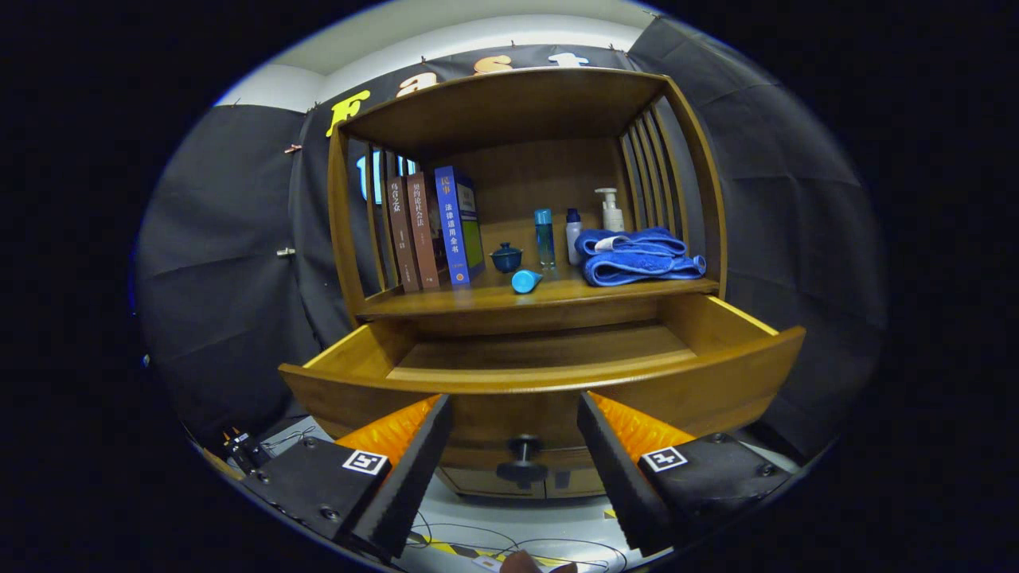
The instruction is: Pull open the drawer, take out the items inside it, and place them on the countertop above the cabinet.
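**Drawer open, contents apparently already on the bench**

Tool (515, 422): fingers spread wide, gripping nothing, hovering just in front of the drawer face.

Knob (523, 458): dark, round, low on the drawer front, in the gap between the fingers but untouched by either.

Drawer (541, 374): wooden, curved front, pulled well out from the cabinet. The visible part of its floor looks bare; the near strip behind the front panel is hidden, so a small item there cannot be ruled out.

Bench (478, 301): the cabinet's wooden top, directly above the drawer, under an open slatted frame.

Items on the bench, left to right:
- Books (430, 231): three, upright, leaning together. Stiff, fairly heavy; grip across the spine.
- Lidded cup (506, 258): small, dark blue, probably ceramic, so fragile.
- Blue cap (525, 280): lying on its side near the front edge; light, likely to roll.
- Blue bottle (544, 237) and white bottle (573, 235): upright, slim, smooth, easily toppled; grip mid-body.
- Pump bottle (611, 210): upright behind the towel.
- Folded towel (637, 256): blue, soft, will sag; pinch a thick fold.

Status: judged near complete.
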